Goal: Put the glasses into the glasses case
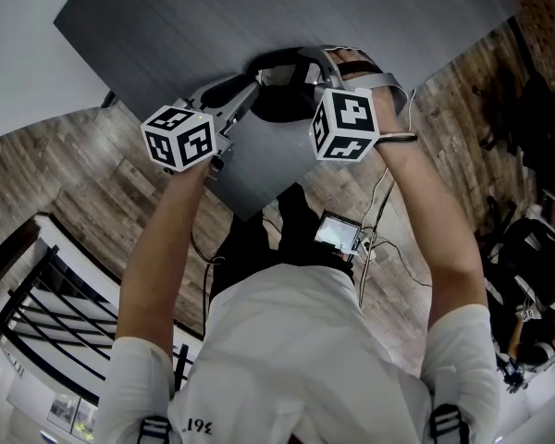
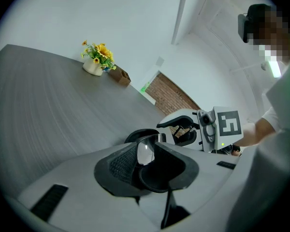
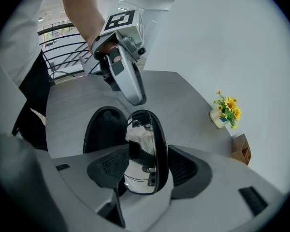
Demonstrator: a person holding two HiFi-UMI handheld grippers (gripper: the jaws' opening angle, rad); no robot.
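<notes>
A black glasses case (image 3: 104, 129) lies open on the grey table (image 3: 183, 105). The glasses (image 3: 141, 151), with shiny lenses, rest in its right half. My right gripper (image 3: 147, 168) stands over them from above. Its jaws are open: the right pad (image 3: 183, 166) is clear of the case rim, and the glasses sit between the pads. My left gripper (image 2: 152, 170) is shut on the near end of the case (image 2: 157, 178). In the head view both marker cubes hide the fingertips, with the case (image 1: 282, 104) dark between them.
A small vase of yellow flowers (image 2: 94, 62) and a brown box (image 2: 120, 75) stand at the table's far side. The table's front edge runs just below the grippers in the head view, above a wooden floor (image 1: 92, 174). A small lit screen (image 1: 338, 232) lies there by the person's feet.
</notes>
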